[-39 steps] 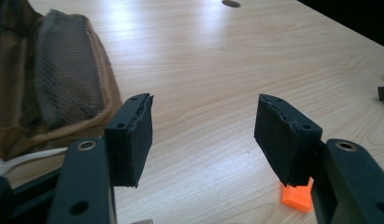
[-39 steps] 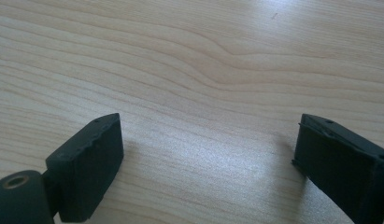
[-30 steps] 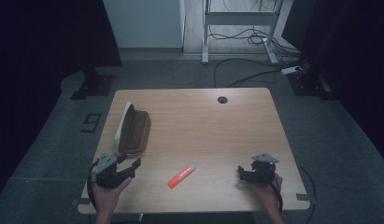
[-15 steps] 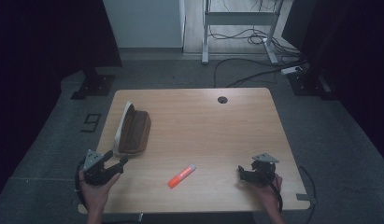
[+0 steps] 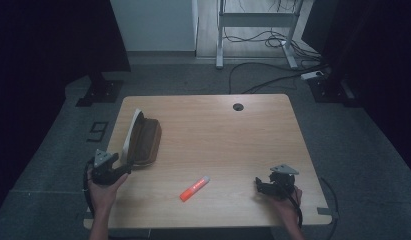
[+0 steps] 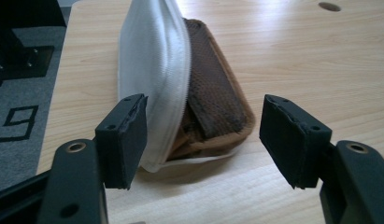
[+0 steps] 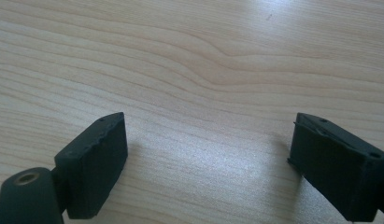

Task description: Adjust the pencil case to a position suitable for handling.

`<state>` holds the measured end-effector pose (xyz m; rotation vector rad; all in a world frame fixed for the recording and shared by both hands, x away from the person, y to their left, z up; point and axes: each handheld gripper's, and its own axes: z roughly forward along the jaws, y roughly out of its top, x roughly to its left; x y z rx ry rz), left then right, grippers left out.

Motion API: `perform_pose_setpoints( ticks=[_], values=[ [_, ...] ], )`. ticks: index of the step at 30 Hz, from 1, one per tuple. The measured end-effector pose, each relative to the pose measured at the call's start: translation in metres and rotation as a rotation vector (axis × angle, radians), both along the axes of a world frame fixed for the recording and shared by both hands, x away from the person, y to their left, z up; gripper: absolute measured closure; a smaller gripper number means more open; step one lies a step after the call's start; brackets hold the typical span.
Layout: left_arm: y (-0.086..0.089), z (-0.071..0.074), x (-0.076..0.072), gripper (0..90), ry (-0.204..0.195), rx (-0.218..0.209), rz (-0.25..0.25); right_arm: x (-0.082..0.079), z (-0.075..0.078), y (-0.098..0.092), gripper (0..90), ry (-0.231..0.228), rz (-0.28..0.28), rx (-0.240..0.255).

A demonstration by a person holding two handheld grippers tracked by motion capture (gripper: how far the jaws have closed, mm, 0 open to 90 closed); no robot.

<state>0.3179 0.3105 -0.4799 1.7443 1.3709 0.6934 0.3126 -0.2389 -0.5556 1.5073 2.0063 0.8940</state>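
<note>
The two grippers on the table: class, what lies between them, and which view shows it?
In the high view, an orange marker lies on the table between the left gripper and the right gripper.

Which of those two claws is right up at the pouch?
The left claw, open at the near end of the brown-and-white pouch. The right claw, also open, sits over bare table, well away.

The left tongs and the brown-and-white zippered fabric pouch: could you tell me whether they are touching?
Cannot tell. In the left gripper view the open left tongs straddle the brown-and-white zippered fabric pouch, and one pad overlaps its white edge, hiding any gap.
</note>
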Motion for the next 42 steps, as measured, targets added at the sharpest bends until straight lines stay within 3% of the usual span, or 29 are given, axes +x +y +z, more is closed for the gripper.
perform_pose_setpoints(
  ticks=[23, 27, 29, 35, 38, 42],
  values=[
    [0.011, -0.021, 0.049, 35.8, 0.049, 0.020, 0.030, 0.000, 0.000, 0.000, 11.9, -0.001, -0.004, 0.000],
    [0.010, -0.025, 0.054, 41.6, 0.049, 0.028, 0.033, 0.000, 0.000, 0.000, 12.0, -0.002, -0.004, 0.000],
    [0.009, -0.027, 0.056, 50.1, 0.056, 0.033, 0.041, 0.000, 0.000, 0.000, 12.0, -0.002, -0.004, 0.000],
    [0.010, -0.028, 0.058, 63.3, 0.058, 0.041, 0.110, 0.000, 0.000, 0.000, 12.0, -0.002, -0.004, 0.000],
    [0.012, -0.027, 0.058, 74.5, 0.056, 0.037, 0.148, 0.000, 0.000, 0.000, 12.1, -0.002, -0.004, 0.000],
    [0.016, -0.028, 0.060, 81.2, 0.051, 0.038, 0.185, 0.000, 0.000, 0.000, 12.1, -0.002, -0.004, 0.000]
  ],
)
